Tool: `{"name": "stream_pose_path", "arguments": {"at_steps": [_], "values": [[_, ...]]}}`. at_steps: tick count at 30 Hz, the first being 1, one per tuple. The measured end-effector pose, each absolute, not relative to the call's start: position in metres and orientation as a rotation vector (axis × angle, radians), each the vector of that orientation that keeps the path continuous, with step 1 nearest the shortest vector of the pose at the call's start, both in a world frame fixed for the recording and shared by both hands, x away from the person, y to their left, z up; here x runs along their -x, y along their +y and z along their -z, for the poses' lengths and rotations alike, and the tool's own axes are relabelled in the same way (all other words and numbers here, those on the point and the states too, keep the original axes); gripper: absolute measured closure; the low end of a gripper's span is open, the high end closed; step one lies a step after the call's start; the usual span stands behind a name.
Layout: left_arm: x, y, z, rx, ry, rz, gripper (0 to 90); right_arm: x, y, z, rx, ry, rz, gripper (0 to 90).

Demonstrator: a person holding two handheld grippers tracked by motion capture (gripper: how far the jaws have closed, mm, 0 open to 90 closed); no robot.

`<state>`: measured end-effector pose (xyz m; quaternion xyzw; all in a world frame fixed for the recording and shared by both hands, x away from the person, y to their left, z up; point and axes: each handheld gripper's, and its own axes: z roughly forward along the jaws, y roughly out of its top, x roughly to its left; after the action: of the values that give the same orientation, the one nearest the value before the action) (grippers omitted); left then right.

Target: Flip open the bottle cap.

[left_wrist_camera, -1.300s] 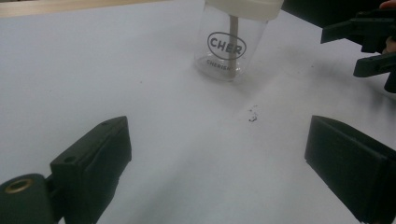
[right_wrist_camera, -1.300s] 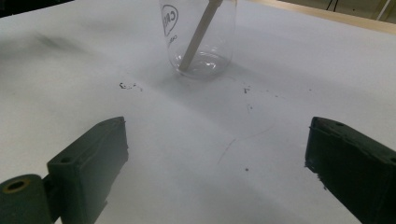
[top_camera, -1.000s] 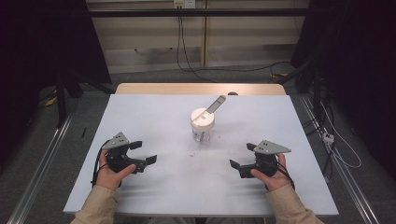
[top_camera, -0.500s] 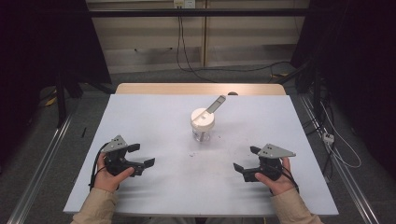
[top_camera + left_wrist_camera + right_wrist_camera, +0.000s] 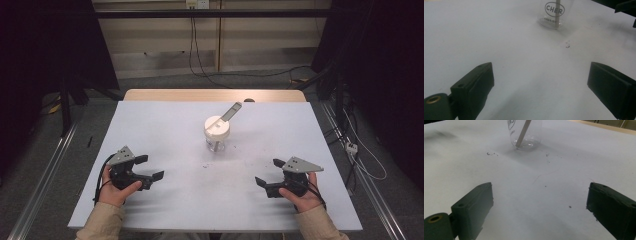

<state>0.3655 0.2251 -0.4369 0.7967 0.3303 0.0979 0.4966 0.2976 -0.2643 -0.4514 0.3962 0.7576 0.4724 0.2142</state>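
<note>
A clear plastic cup (image 5: 218, 136) with a white lid stands upright at the middle of the white table, and a flat stick (image 5: 230, 112) leans out of it toward the back right. The cup's base (image 5: 553, 17) carries printed letters in the left gripper view; its base (image 5: 525, 135) and the stick (image 5: 523, 132) also appear in the right gripper view. My left gripper (image 5: 150, 168) rests near the front left, open and empty. My right gripper (image 5: 270, 171) sits near the front right, open and empty. Both point inward at the cup from well short of it.
The white table top (image 5: 165, 130) has small dark specks (image 5: 235, 161) in front of the cup. A wooden edge (image 5: 210, 95) runs along the back. Metal rails (image 5: 45, 175) flank the table on the floor, and cables (image 5: 360, 155) lie at the right.
Both hands have drawn back slightly toward the front edge of the table. The cup and stick have not moved.
</note>
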Motion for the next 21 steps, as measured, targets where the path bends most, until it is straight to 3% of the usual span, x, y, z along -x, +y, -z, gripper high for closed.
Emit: {"name": "stream_pose_path", "arguments": {"at_steps": [21], "values": [[-0.358,0.237,0.437,-1.915,0.812,-0.263,6.7,-0.294,-0.272,0.454,-1.113,2.102,-1.297,7.0]]}}
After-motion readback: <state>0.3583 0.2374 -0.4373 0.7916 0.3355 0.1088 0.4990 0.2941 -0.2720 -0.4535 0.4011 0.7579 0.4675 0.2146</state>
